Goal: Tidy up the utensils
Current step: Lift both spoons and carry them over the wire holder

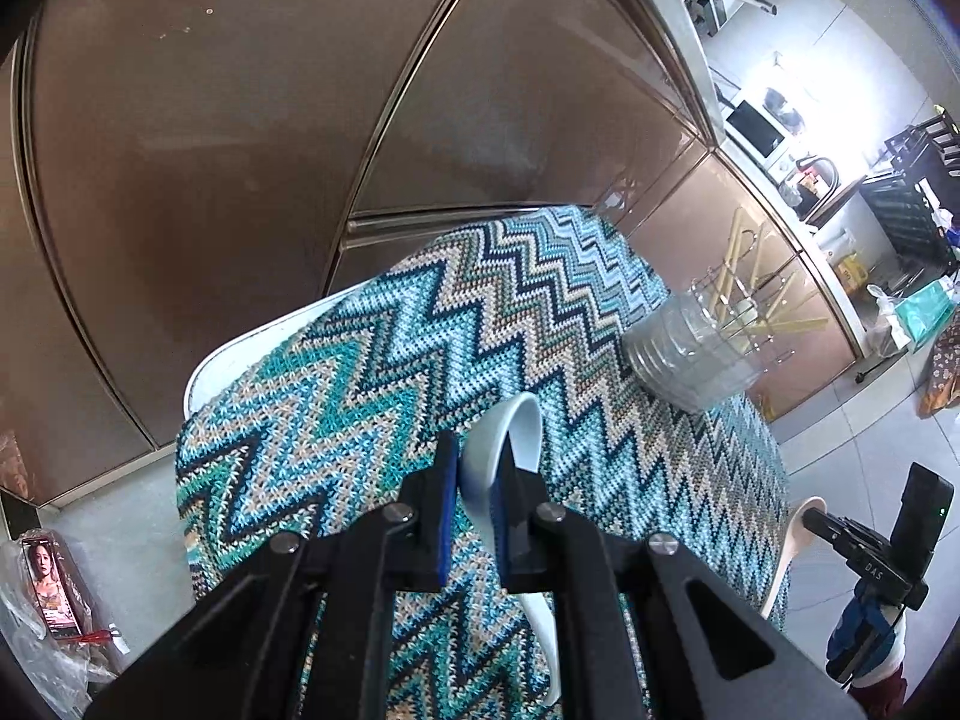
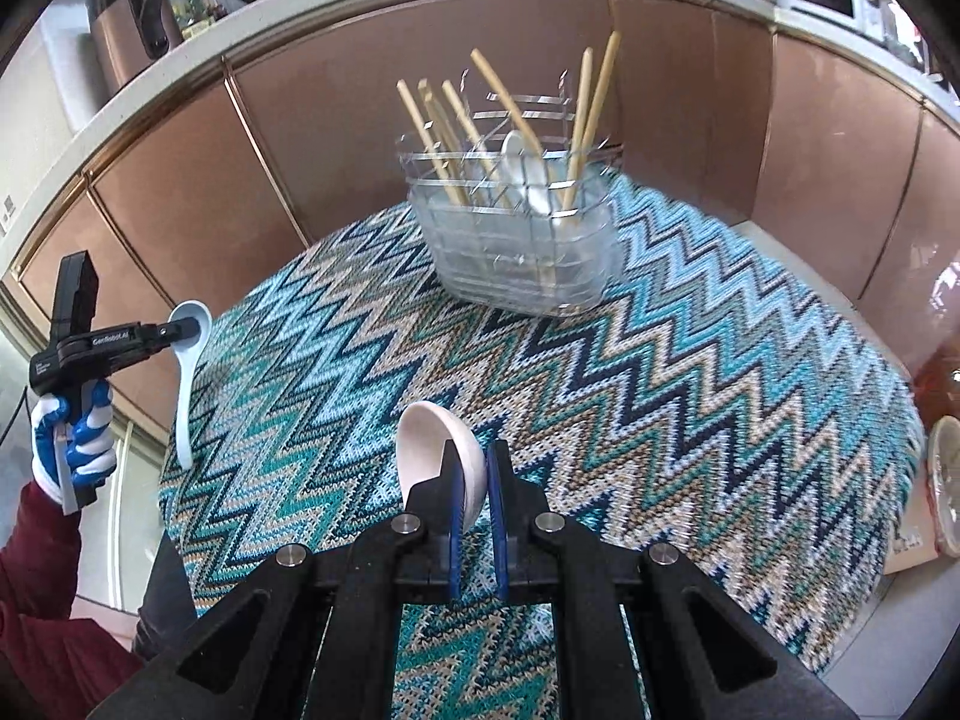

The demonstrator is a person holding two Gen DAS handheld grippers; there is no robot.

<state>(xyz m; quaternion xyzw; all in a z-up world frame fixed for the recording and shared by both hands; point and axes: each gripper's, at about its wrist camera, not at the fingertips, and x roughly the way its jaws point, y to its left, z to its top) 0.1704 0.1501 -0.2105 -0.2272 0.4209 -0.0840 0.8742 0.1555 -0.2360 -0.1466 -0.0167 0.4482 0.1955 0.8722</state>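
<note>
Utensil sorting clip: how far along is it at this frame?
Partly done: the clear holder already has several chopsticks and one white spoon. In hand: the left gripper clamps a pale blue spoon, and the right gripper clamps a white spoon. Left: dropping both into the holder.

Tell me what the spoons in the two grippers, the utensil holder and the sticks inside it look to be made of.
Pale blue spoon and white spoon: glossy, thick-walled, likely glazed ceramic or melamine.
Utensil holder: see-through ribbed plastic with a thin metal wire frame.
Chopsticks: matte tan, probably bamboo or wood.
</note>
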